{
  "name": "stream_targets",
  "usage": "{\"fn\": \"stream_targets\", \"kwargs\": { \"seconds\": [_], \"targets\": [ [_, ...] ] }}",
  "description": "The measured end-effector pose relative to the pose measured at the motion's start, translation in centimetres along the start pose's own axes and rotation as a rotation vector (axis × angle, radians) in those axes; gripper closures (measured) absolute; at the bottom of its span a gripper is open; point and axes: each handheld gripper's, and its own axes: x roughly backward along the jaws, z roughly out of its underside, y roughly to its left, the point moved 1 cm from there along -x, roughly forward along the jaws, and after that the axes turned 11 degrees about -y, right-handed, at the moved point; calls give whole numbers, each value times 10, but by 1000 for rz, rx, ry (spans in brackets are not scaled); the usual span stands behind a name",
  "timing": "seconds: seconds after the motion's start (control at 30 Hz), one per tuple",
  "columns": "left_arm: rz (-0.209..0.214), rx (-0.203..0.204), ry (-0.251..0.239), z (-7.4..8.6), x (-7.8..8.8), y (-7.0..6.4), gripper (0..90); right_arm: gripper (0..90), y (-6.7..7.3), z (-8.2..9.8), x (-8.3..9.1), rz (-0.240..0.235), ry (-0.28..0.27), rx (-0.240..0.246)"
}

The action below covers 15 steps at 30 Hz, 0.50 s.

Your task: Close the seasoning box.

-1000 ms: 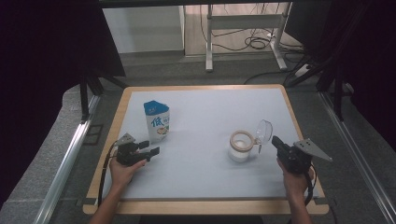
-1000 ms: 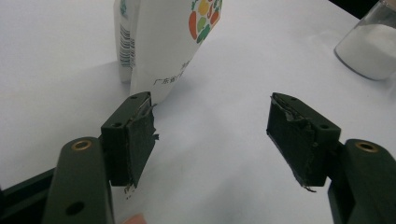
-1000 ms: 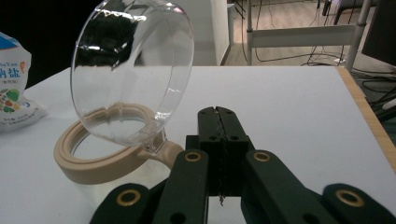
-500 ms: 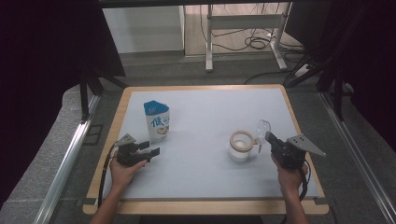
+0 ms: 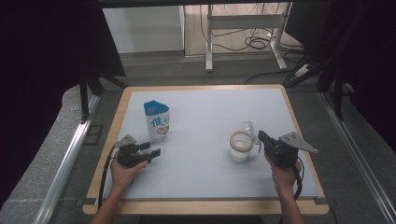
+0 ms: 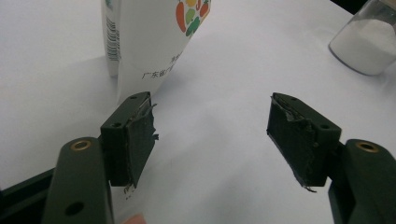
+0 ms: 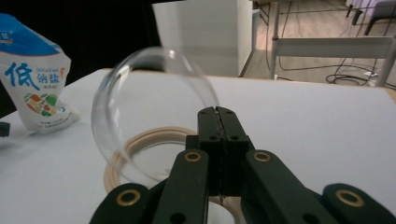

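Right fingers (image 7: 219,112) shifted toward jar (image 5: 240,147), touching lid (image 7: 149,112)

High view looks down; both low gripper views share the bag (image 5: 157,121).

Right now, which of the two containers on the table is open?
The glass jar beside the right gripper is open: its clear lid stands tilted up off the rim. The blue-and-white bag near the left gripper stands sealed.
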Motion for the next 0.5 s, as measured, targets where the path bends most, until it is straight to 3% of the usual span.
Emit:
{"fn": "stream_targets", "kwargs": {
  "seconds": [0.33, 0.5],
  "targets": [
    [2, 7, 0, 0, 0, 0, 317, 900, 17, 4, -13, -82, 45, 26],
    [3, 9, -1, 0, 0, 0, 317, 900, 20, 5, -14, -99, 57, 28]
  ]
}}
